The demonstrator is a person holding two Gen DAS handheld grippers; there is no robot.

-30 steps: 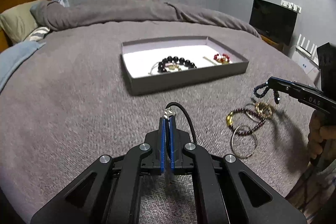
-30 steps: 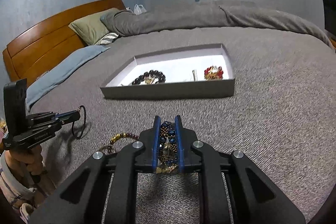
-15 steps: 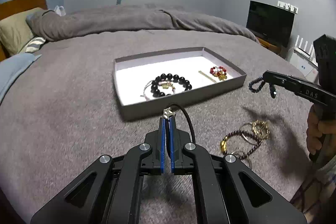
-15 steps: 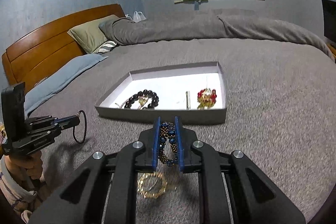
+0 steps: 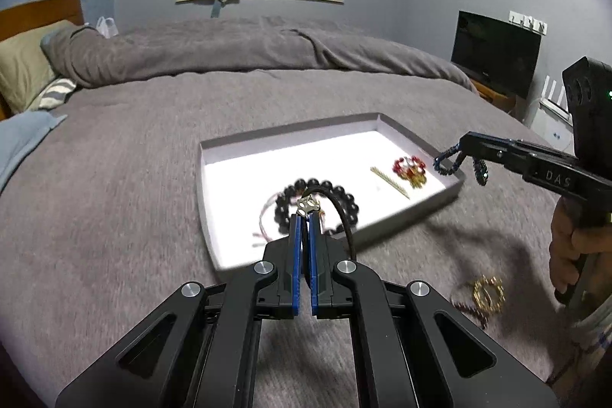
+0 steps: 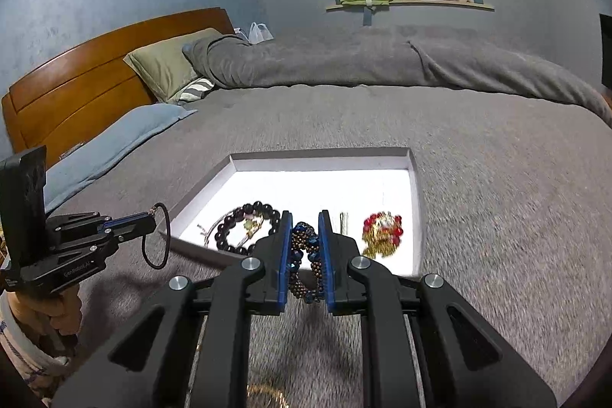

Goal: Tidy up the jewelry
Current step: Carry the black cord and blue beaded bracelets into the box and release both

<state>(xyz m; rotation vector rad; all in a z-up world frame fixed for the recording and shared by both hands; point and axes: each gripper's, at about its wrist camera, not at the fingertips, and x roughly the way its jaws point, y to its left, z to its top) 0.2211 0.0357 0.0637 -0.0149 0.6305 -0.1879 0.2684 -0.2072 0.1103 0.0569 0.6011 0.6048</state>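
Note:
A shallow grey tray [image 5: 445, 194] with a white floor lies on the bed; it also shows in the right wrist view [image 6: 417, 201]. In it lie a black bead bracelet [image 6: 244, 213], a red and gold piece [image 6: 381, 231] and a thin gold bar [image 5: 389, 179]. My left gripper [image 5: 305, 217] is shut on a black cord bracelet [image 5: 341, 213] with a metal clasp, held above the tray's near edge. My right gripper [image 6: 304, 218] is shut on a blue and brown beaded bracelet [image 6: 304, 255], over the tray's near wall.
A gold bracelet [image 5: 487, 294] and a dark bead strand [image 5: 468, 308] lie on the grey bedcover [image 5: 114, 201] right of the tray. Pillows [image 6: 168, 64] and a wooden headboard [image 6: 76, 83] are at the left. A rolled duvet [image 5: 229, 44] lies behind the tray.
Both grippers have moved forward toward the tray with their bracelets held. The right gripper has lifted the beaded bracelet off the pile on the bedcover.

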